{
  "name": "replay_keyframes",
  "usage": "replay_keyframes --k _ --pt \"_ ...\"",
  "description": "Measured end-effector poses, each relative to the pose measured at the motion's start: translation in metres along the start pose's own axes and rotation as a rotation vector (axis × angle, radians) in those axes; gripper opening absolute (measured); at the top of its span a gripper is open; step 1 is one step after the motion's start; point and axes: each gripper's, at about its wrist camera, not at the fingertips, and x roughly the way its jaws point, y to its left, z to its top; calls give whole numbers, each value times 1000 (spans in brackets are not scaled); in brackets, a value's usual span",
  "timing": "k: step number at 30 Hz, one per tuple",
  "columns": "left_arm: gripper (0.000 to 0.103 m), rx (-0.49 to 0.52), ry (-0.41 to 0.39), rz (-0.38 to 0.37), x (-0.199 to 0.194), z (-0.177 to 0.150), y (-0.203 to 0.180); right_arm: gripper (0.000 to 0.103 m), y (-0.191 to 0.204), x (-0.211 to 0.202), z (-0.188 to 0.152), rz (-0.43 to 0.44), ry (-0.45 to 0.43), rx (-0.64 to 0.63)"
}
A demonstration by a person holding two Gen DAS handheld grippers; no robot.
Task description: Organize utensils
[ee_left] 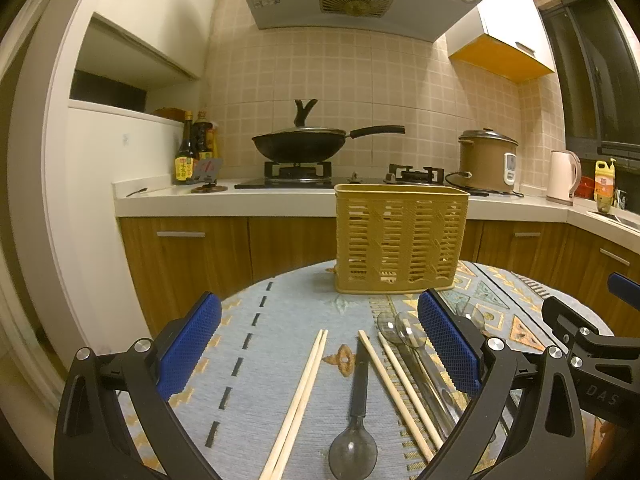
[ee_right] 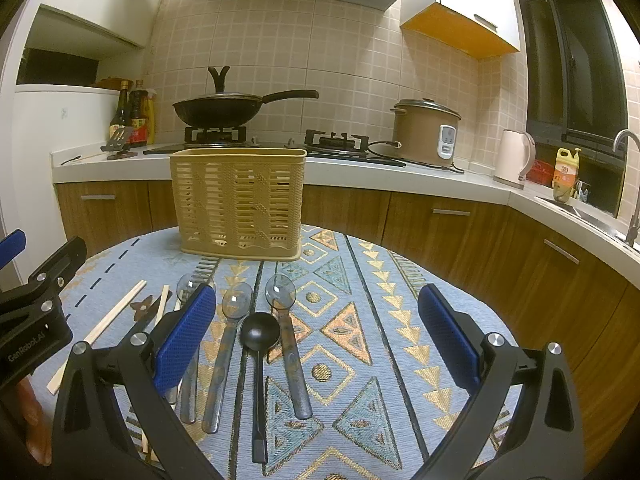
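Observation:
A tan slatted utensil basket point(ee_left: 400, 240) stands at the far side of the patterned tablecloth; it also shows in the right wrist view point(ee_right: 238, 204). In the left wrist view, a chopstick pair point(ee_left: 298, 404), a dark spoon point(ee_left: 354, 440), more chopsticks point(ee_left: 400, 392) and clear spoons point(ee_left: 404, 330) lie in front of my left gripper point(ee_left: 320, 344), which is open and empty above them. In the right wrist view, a black spoon point(ee_right: 259, 336) and clear spoons point(ee_right: 238, 300) point(ee_right: 281, 290) lie below my right gripper point(ee_right: 316, 332), open and empty.
Behind the table runs a kitchen counter point(ee_left: 180, 200) with a wok point(ee_left: 300, 144) on the stove, sauce bottles point(ee_left: 186, 156), a rice cooker point(ee_left: 486, 160) and a kettle point(ee_left: 562, 176). A sink point(ee_right: 592, 216) is at the right. The table edge curves close to the cabinets.

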Motion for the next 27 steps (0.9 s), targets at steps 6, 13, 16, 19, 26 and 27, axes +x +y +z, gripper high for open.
replay_keyframes --k 6,13,16,19,26,27 --pt "96 -1 1 1 0 1 0 96 0 -1 1 0 1 0" --pt "96 -8 17 -45 3 -1 -1 96 -5 4 -6 -36 -6 22" --pt "96 -4 21 -51 3 0 -1 96 -10 4 -7 -39 -9 48" --pt "96 -13 28 -52 3 0 1 96 -13 3 -7 -44 -5 62" --pt "95 -38 136 -96 20 -1 9 96 -4 19 -7 -23 116 7" --pt "95 -42 164 -102 25 -1 11 96 -5 24 -7 -16 145 5"
